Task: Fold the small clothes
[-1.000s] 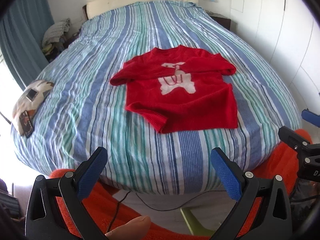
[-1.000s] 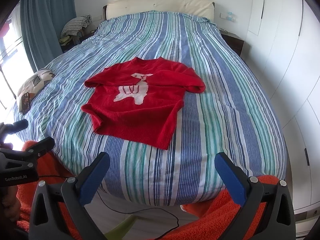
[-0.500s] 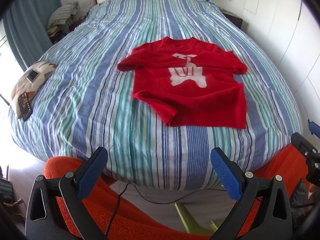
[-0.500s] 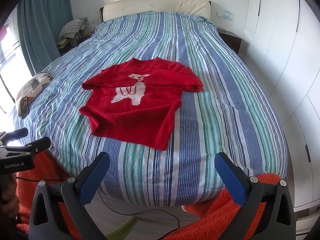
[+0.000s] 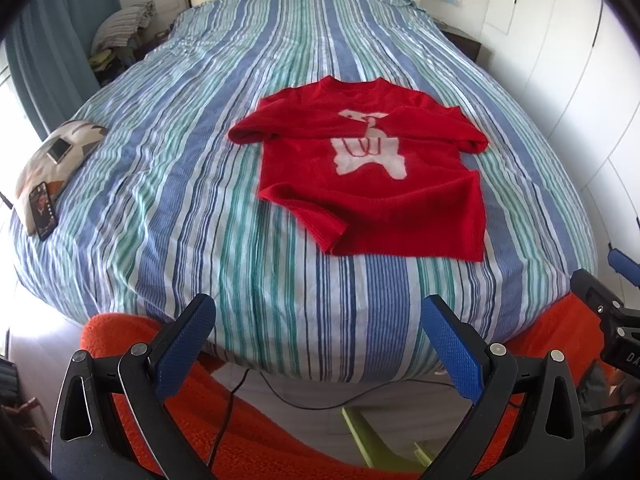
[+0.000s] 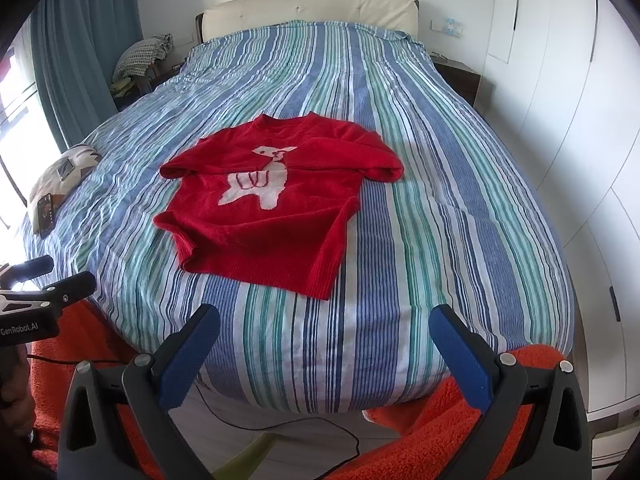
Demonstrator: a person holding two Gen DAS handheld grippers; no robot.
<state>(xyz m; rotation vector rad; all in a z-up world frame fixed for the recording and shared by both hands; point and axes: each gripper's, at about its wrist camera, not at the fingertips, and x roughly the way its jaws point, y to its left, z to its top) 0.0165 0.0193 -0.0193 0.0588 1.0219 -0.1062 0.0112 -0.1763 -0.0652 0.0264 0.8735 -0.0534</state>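
Left wrist view: left claw [image 5: 318, 334] released, blue pads wide apart, nothing between them. It hangs off the foot end of the bed [image 5: 168, 184], above an orange blanket [image 5: 256, 428] and a black cable [image 5: 280, 394] on the floor. Red sweater [image 5: 372, 184] w/ white llama motif lies flat on the striped cover, ahead of the claw and slightly to its right, well apart from it. Both sleeves are folded in across the chest; hem is the edge nearest the claw, neck points away. Far ahead-left, at the bed edge: a patterned cushion [image 5: 76, 140] w/ a phone [image 5: 43, 210] resting on it. Part of the right claw shows at the right frame edge.

Right wrist view: right claw [image 6: 324, 334] released, pads wide apart, empty, also off the foot end of the bed [image 6: 440, 200]. Sweater [image 6: 288, 208] sits ahead and to the claw's left, well apart, no contact. Left claw body [image 6: 36, 296] visible at the left edge, beside the bed corner.
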